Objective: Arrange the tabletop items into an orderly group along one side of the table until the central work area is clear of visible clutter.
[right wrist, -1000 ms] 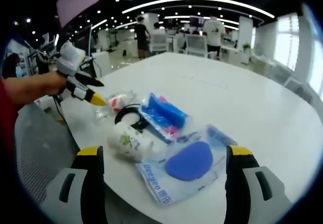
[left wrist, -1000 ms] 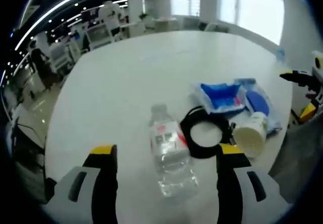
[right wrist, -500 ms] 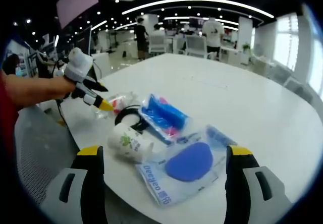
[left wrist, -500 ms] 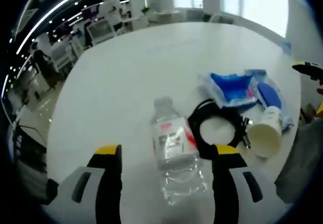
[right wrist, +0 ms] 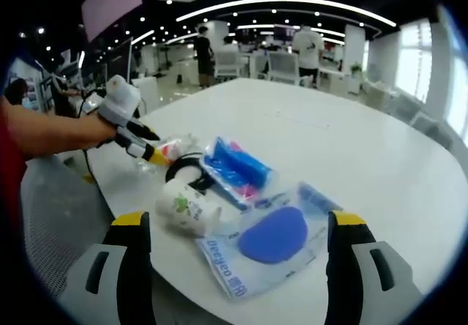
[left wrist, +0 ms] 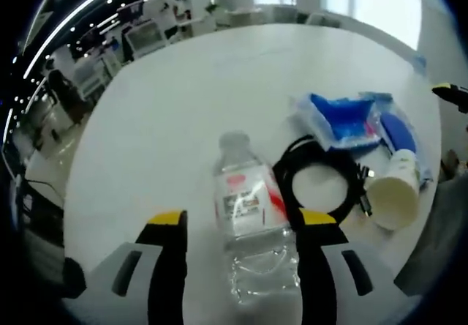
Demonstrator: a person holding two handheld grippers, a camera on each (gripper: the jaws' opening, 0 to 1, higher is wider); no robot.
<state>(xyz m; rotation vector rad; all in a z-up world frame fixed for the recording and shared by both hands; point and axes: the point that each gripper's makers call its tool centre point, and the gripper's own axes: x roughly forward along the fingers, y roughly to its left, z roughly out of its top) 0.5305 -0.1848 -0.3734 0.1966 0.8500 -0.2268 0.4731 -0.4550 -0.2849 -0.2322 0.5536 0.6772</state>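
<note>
In the left gripper view, the bottle (left wrist: 252, 226) is seen lying on the table (left wrist: 168, 113) between the wide-spread jaws of the left gripper (left wrist: 241, 226), ungripped; jaws should be closed squarely on its body. In the right gripper view, the right gripper (right wrist: 238, 226) is held wide apart, empty, above the pouch (right wrist: 270, 241) beside the cup (right wrist: 189, 206).

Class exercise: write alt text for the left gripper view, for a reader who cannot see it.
A clear water bottle lies on a white table between the open yellow-tipped jaws of the left gripper. Beside it sit a coiled black cable, a tipped paper cup and blue packets.
</note>
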